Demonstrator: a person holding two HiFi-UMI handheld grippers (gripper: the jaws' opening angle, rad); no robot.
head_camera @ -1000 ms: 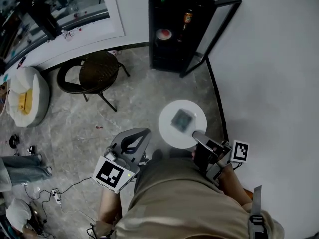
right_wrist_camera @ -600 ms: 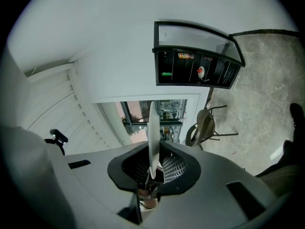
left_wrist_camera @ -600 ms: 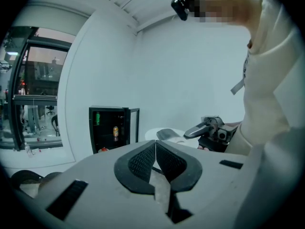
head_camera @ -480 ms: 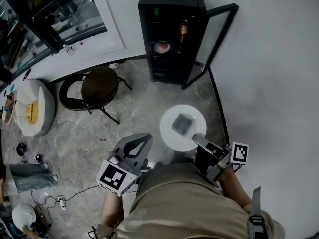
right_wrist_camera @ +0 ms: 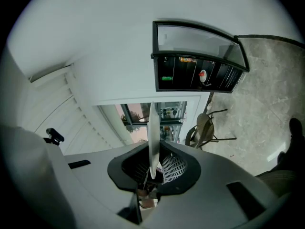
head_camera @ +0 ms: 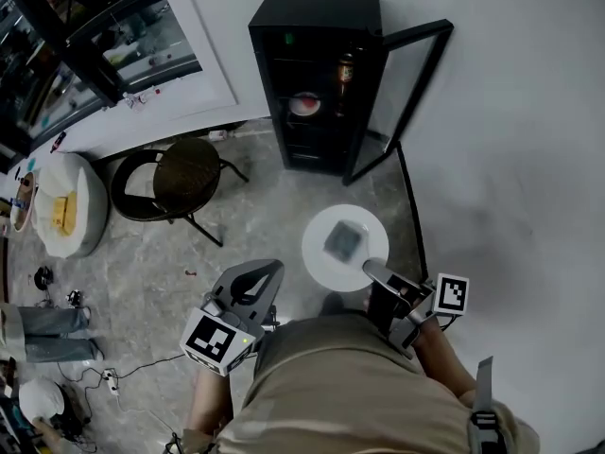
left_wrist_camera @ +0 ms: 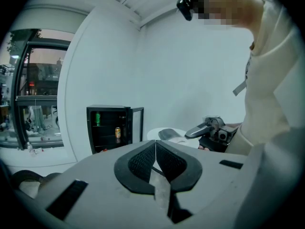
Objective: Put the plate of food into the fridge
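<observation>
Your right hand-held gripper (head_camera: 376, 270) is clamping the rim of the plate (head_camera: 344, 246), your left hand-held gripper (left_wrist_camera: 155, 159) is hanging closed and empty, and the open fridge (head_camera: 317, 8) at upper centre is not yet reached.

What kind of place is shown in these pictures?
Probably an indoor lounge or office corner: a black mini fridge standing on a stone floor, a round chair, and large windows.

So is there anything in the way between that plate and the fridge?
Nothing visible. The right tongs grip the plate by its rim, the fridge has its door open, and only floor lies between them. The chair stands off to the left of that path.
</observation>
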